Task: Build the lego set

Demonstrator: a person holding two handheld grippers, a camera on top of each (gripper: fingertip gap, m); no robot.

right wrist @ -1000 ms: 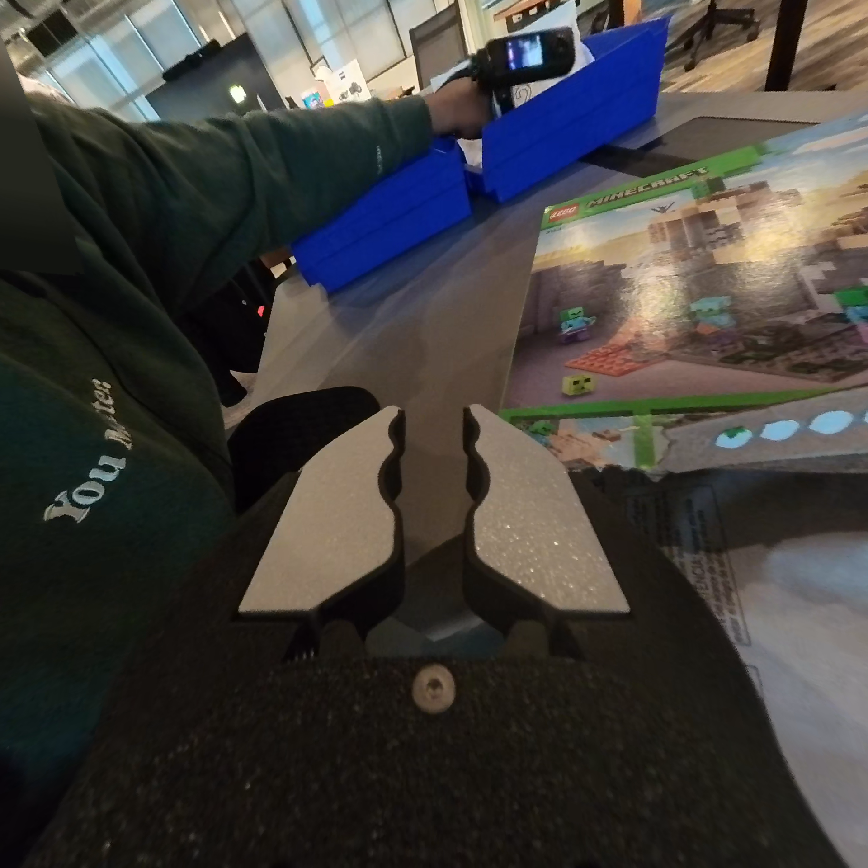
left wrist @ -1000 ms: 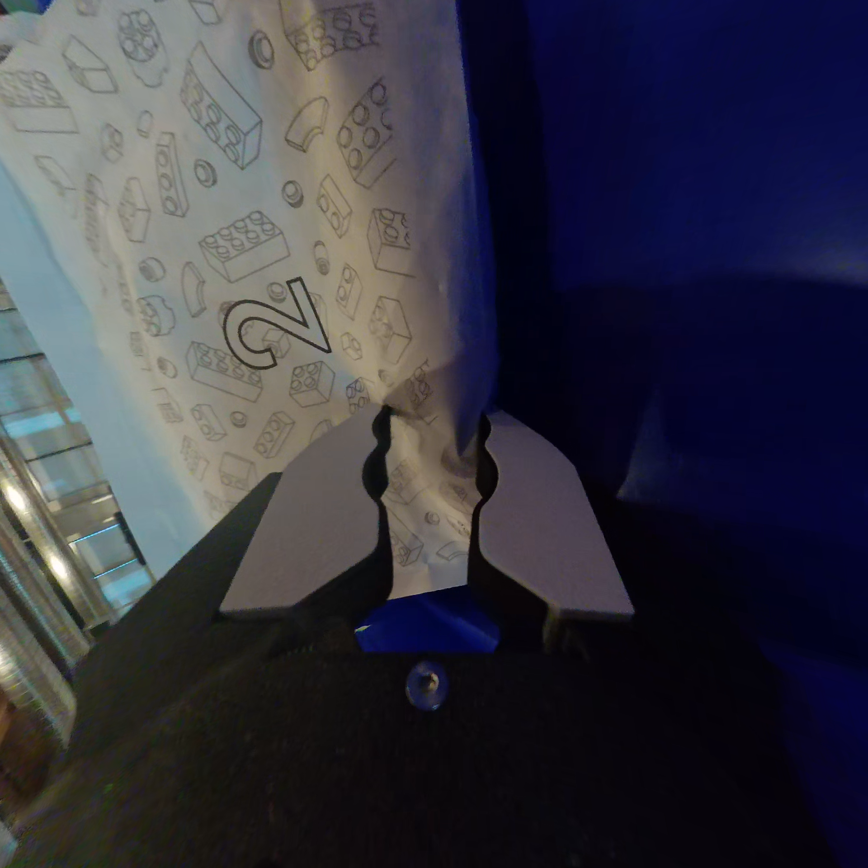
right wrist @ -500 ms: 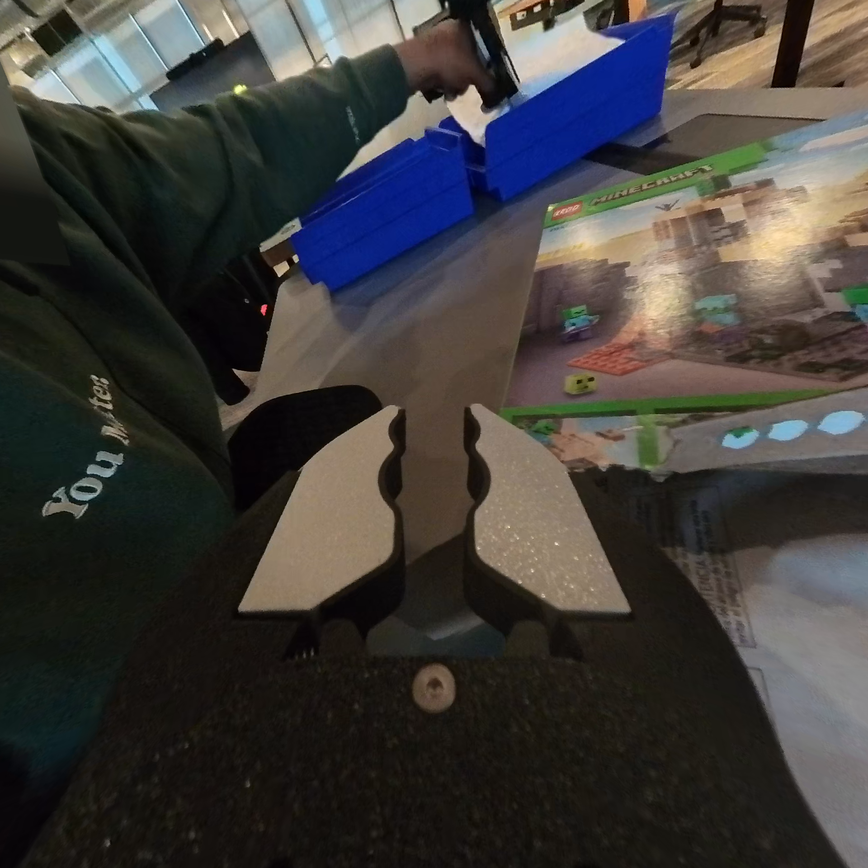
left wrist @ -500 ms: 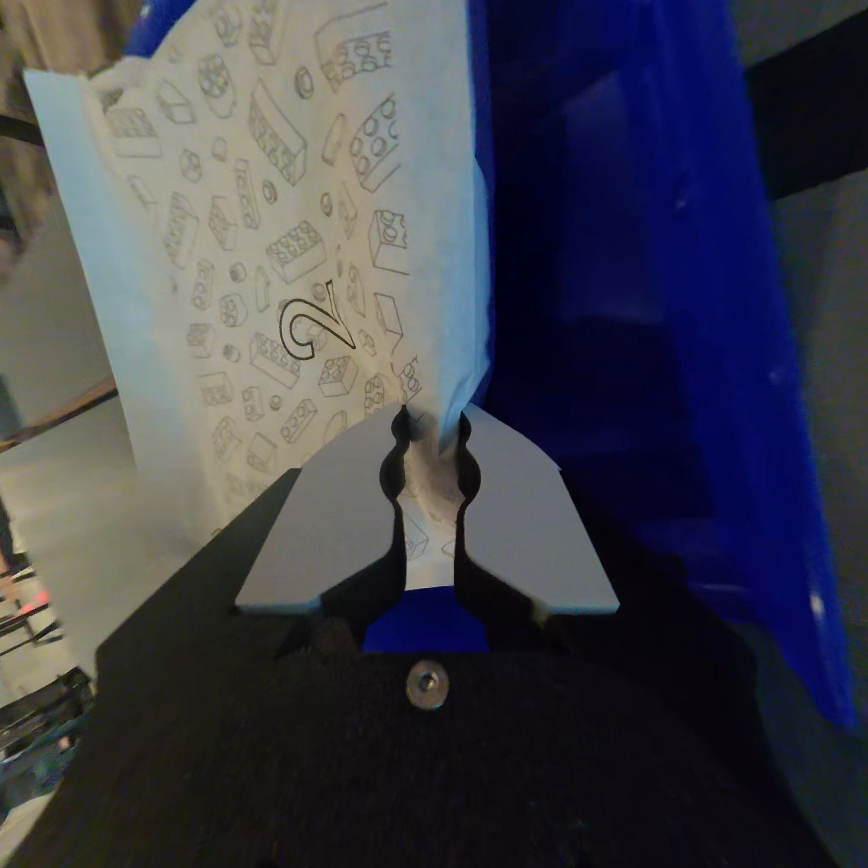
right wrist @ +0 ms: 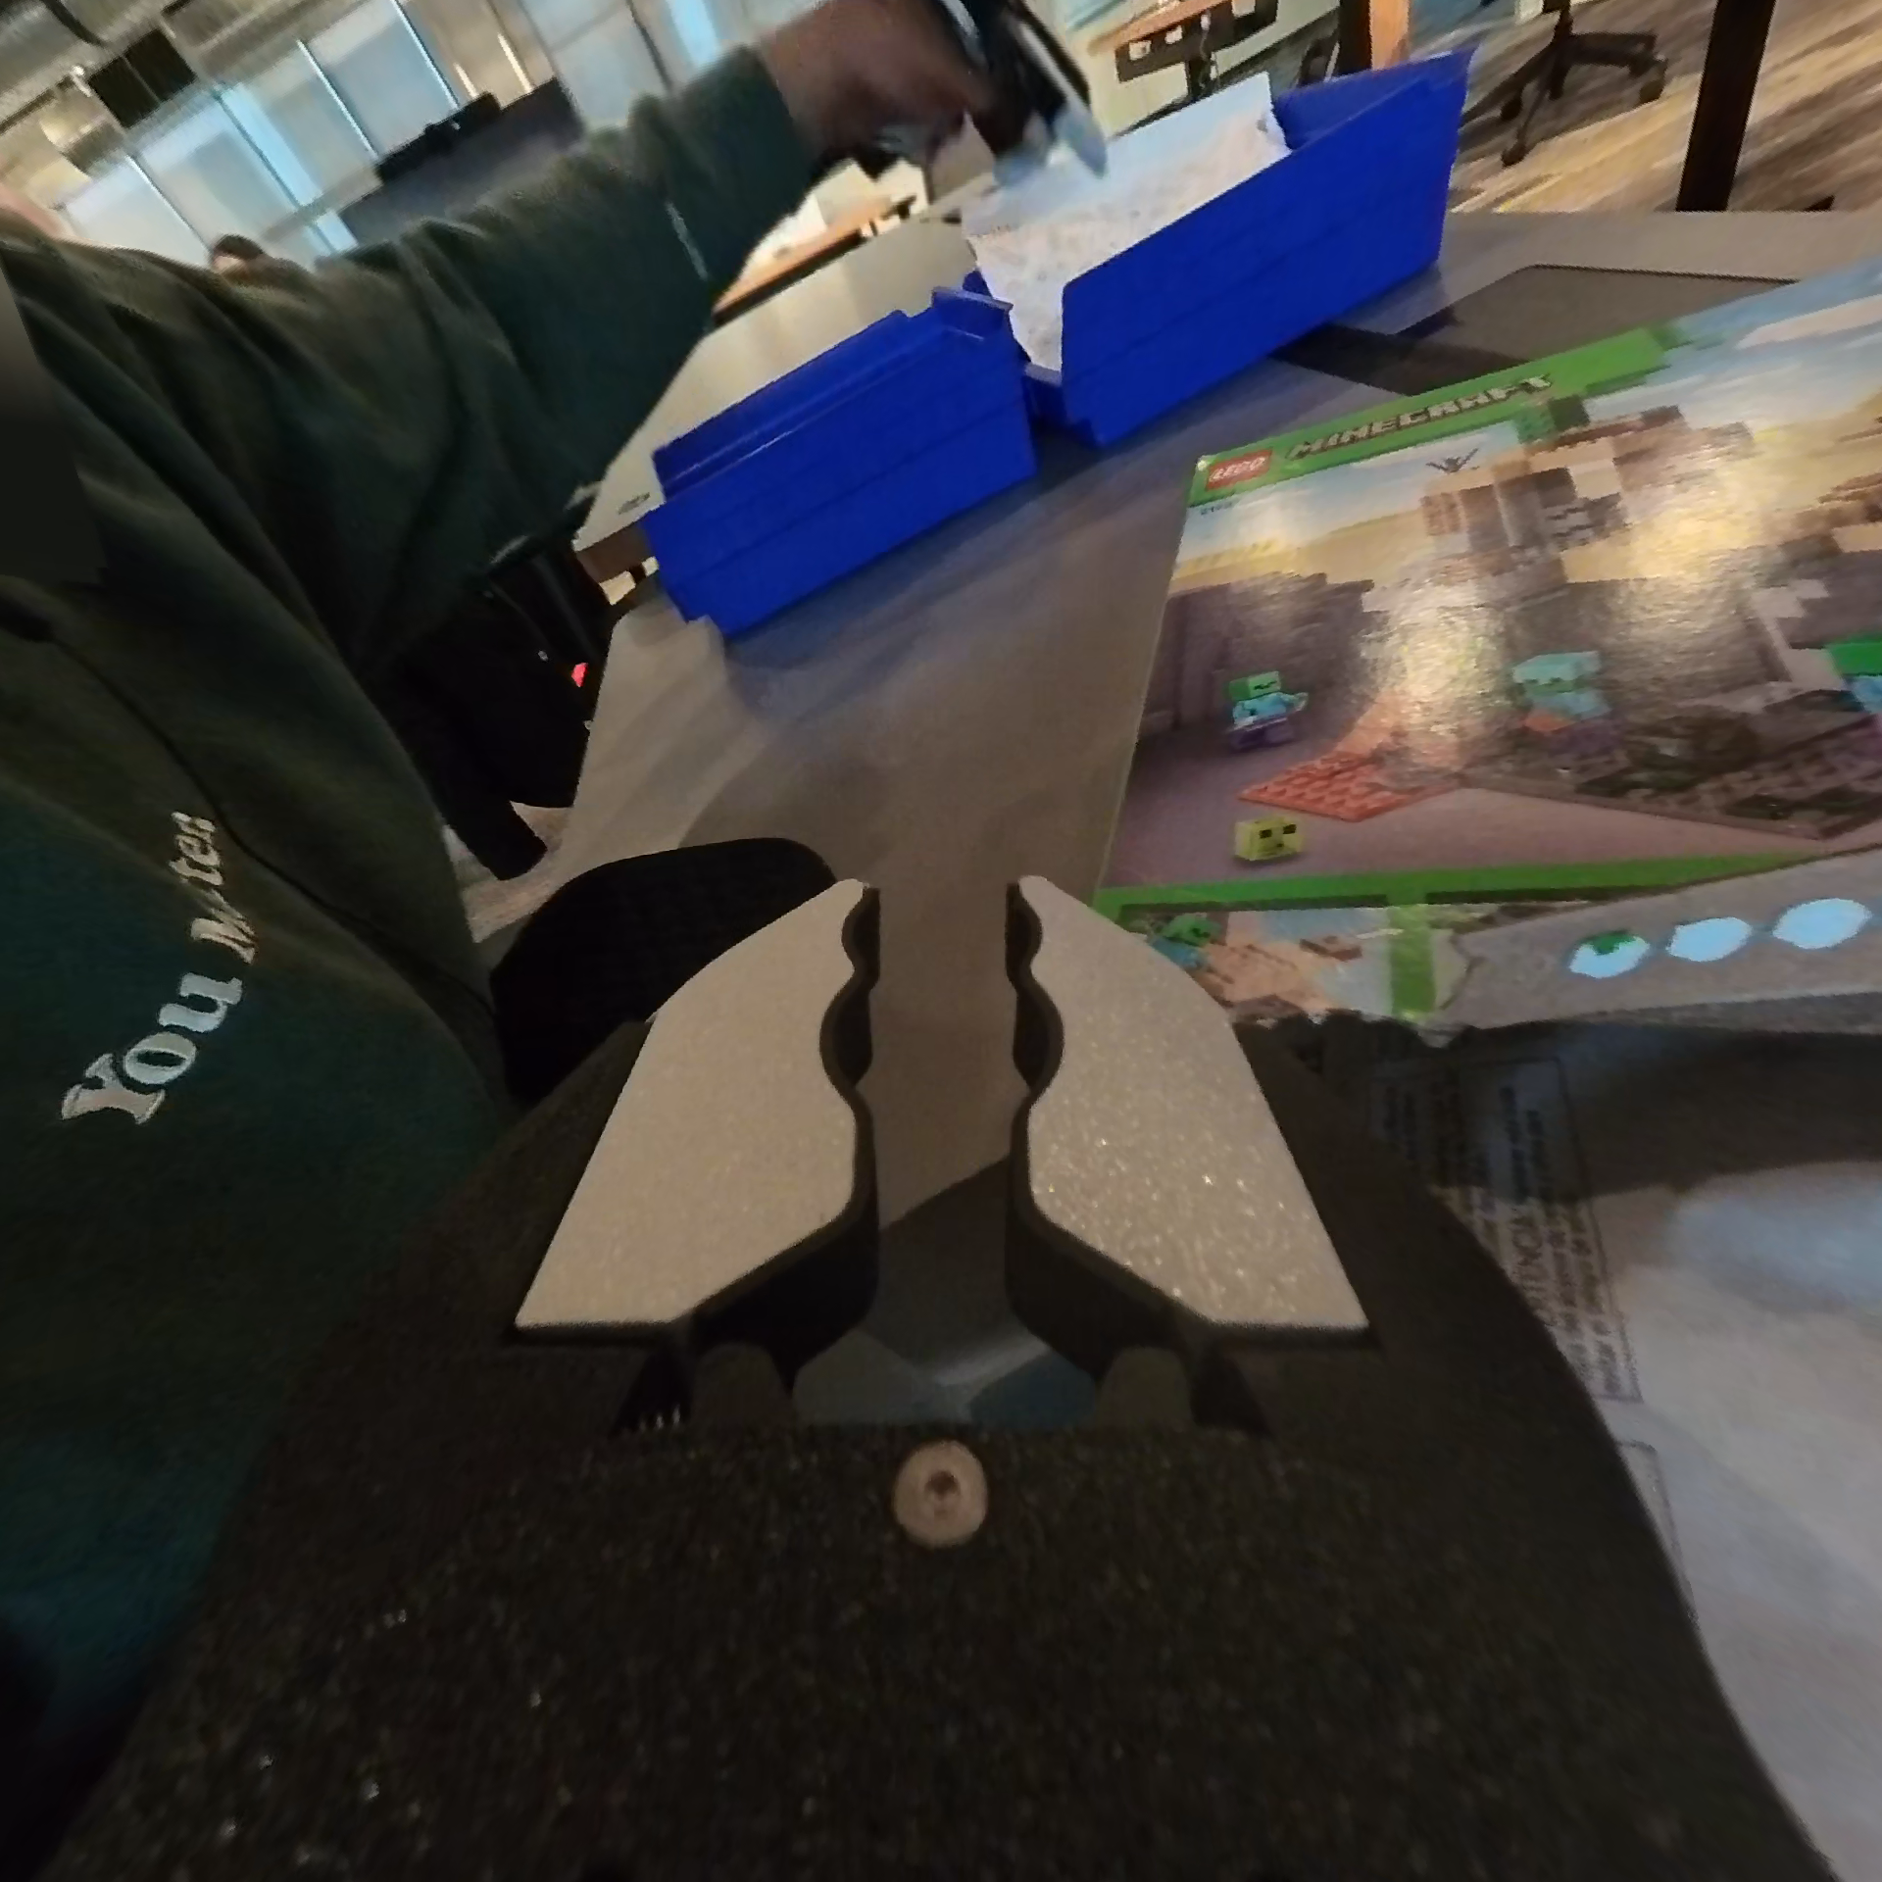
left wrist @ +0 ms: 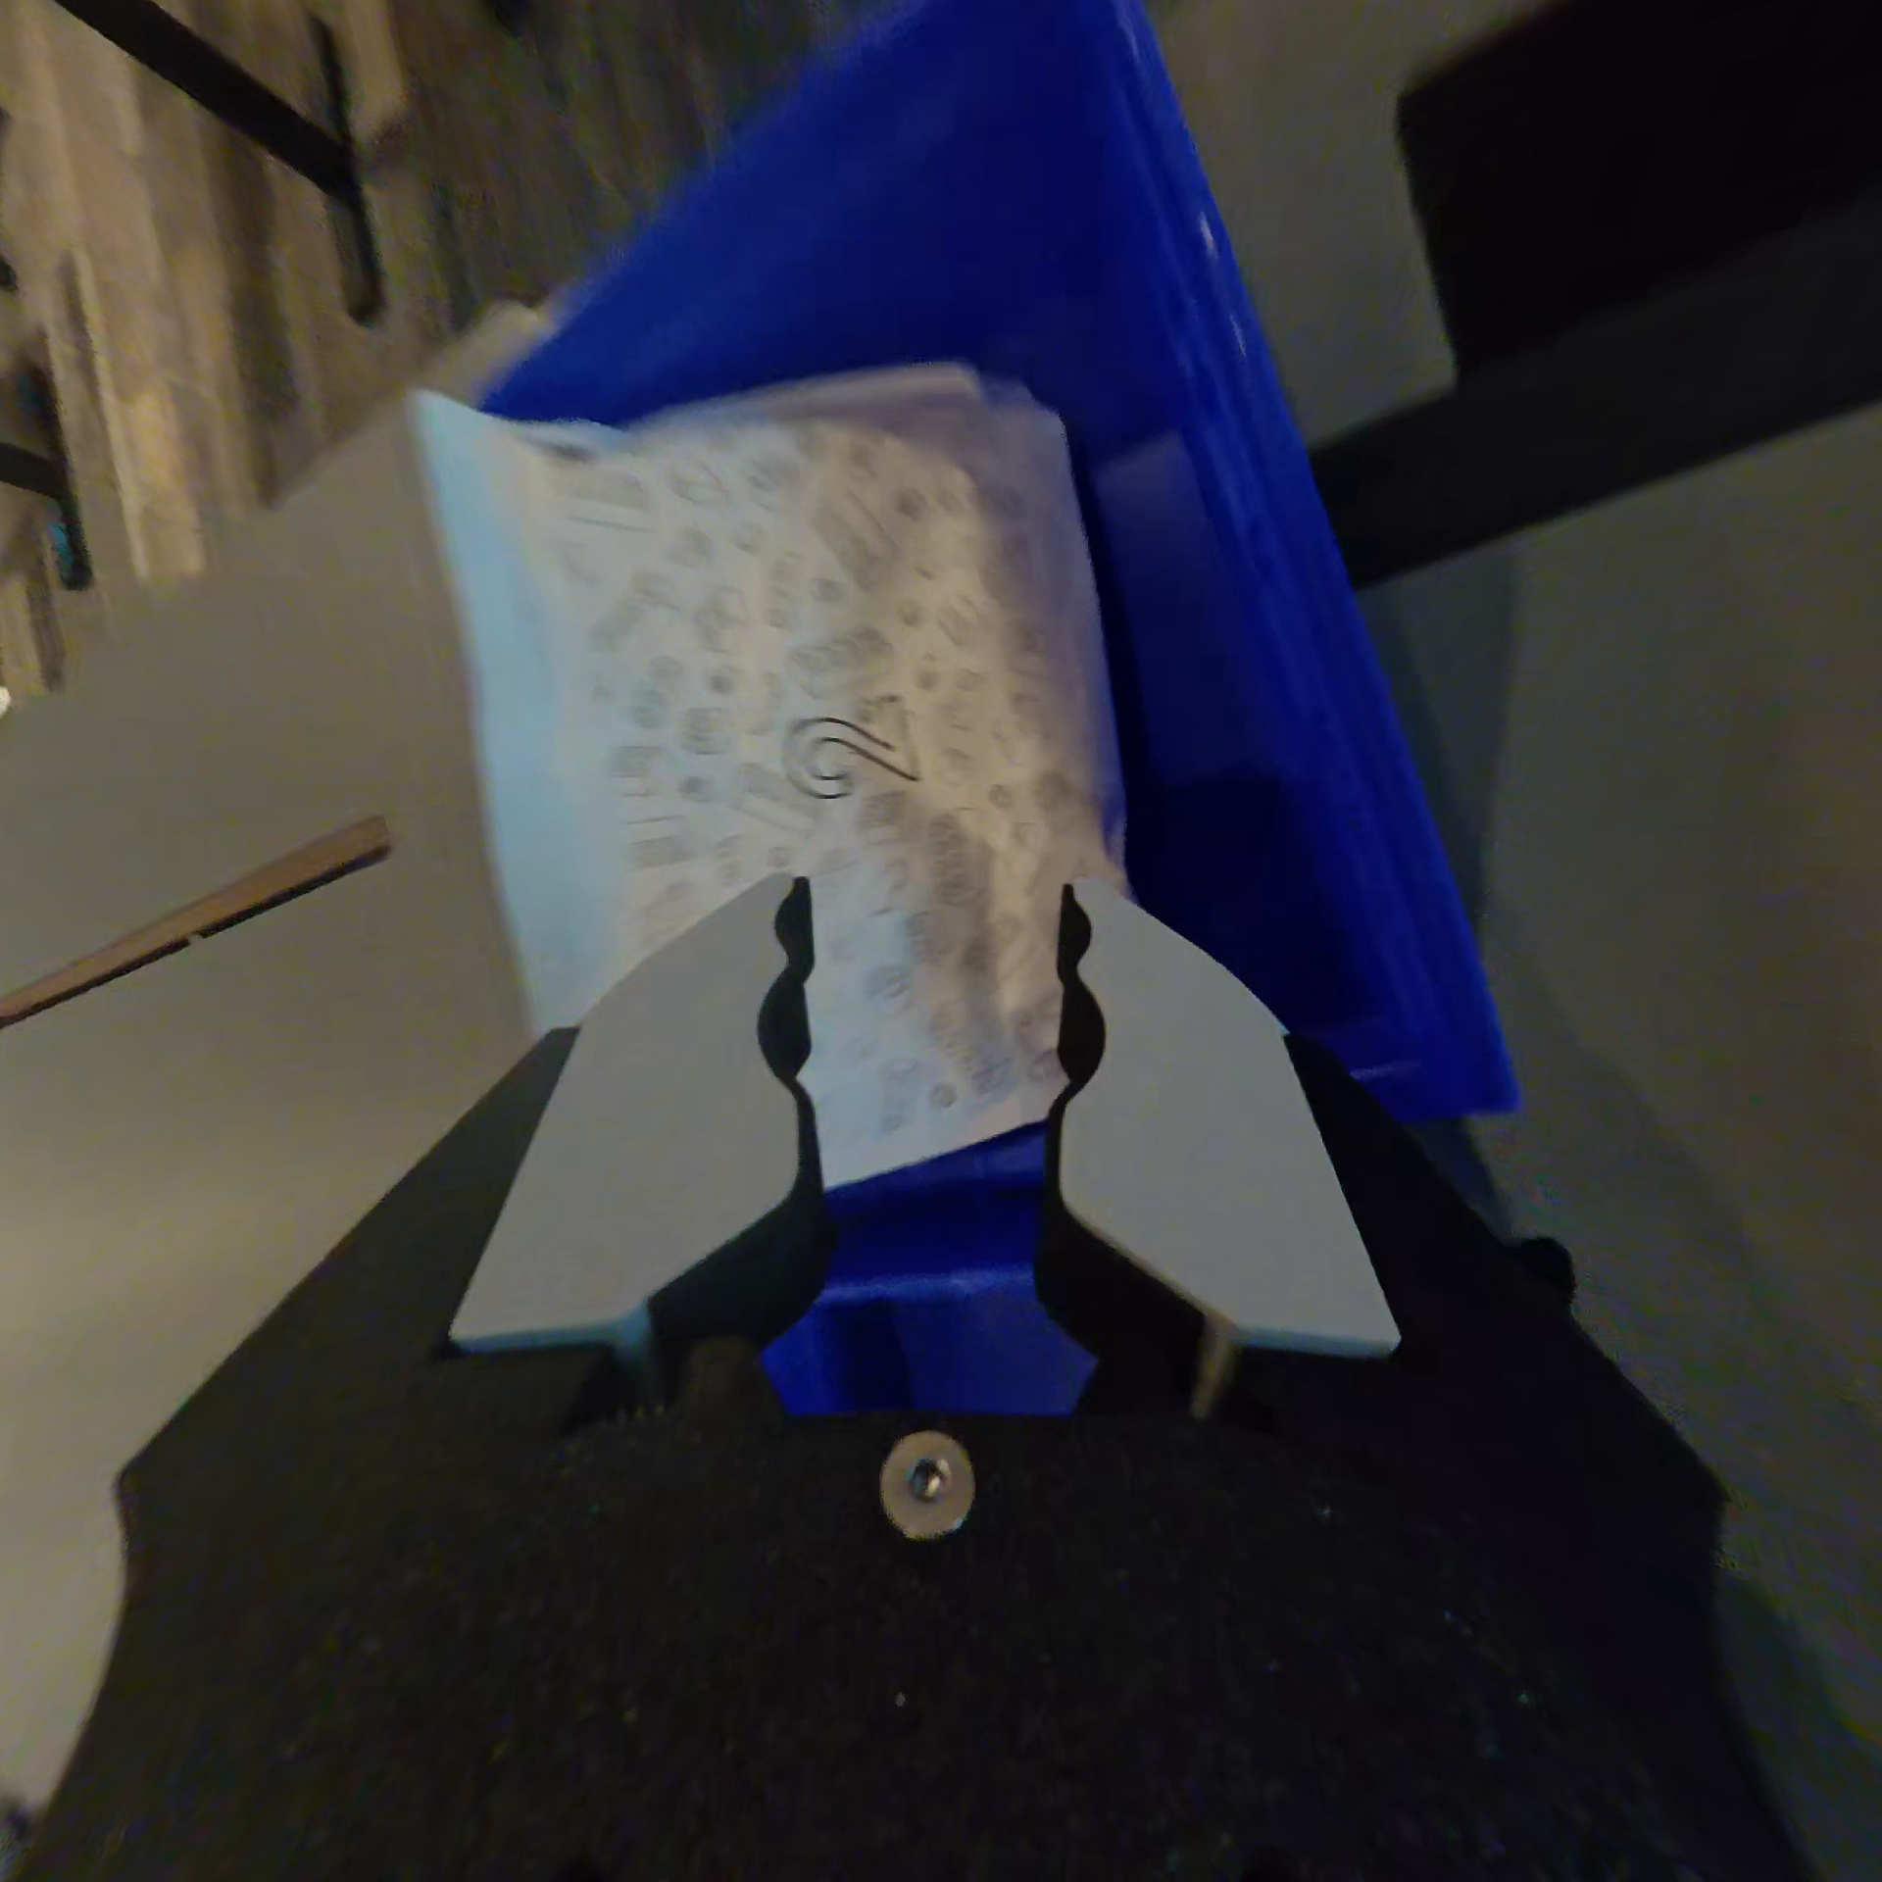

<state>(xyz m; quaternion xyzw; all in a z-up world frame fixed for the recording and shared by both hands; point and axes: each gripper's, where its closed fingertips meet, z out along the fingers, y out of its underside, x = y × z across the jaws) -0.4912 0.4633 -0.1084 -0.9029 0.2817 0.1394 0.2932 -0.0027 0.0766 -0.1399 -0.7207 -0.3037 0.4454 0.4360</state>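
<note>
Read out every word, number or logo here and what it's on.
I won't quote writing; these bear it:
White paper bag in the blue bin: one large outlined character, motion-blurred.
Lego box: logo and title on its green band.
Green sweatshirt: pale lettering on the front.
Clear plastic bag: fine print, too small to read.

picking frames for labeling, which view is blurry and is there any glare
Left wrist view: dim, motion-blurred; the paper bag print is smeared, the blue bin soft. Right wrist view: sharper, with glare patches on the lego box; far bins and the hand slightly soft.
</note>
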